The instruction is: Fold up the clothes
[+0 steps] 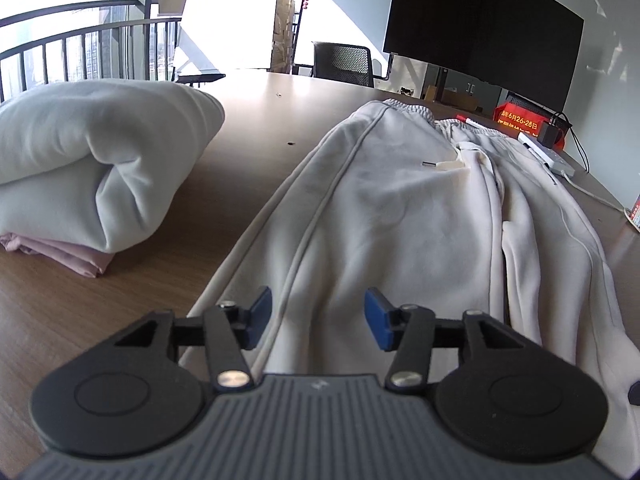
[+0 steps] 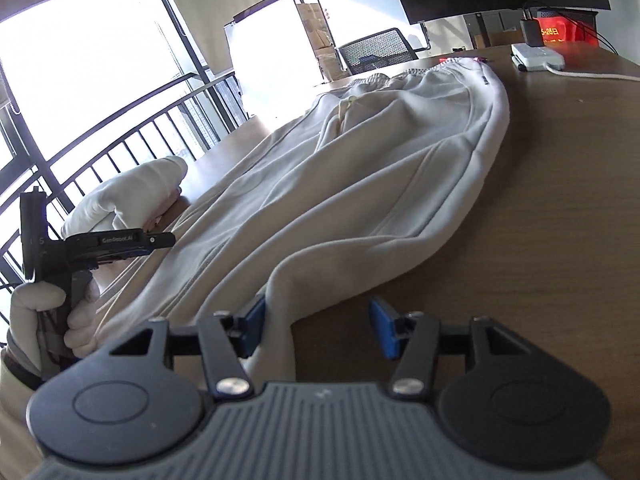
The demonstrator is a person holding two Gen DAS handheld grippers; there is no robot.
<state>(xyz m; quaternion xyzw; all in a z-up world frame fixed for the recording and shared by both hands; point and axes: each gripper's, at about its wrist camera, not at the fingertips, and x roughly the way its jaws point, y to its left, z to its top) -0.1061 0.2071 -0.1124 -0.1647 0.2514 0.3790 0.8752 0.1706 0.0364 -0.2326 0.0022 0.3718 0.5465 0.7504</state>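
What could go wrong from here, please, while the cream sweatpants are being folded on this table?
1. Both grippers, left and right, stand open, gripping nothing; closing here may catch only one layer of the sweatpants.
2. The waistband lies near the white power strip; a wide fold could drag it.

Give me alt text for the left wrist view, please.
Cream sweatpants lie lengthwise on a wooden table, running from the open left gripper, whose blue pads hover over a leg, back to the waistband. Folded pale clothes sit stacked at left; a dark screen hangs behind.
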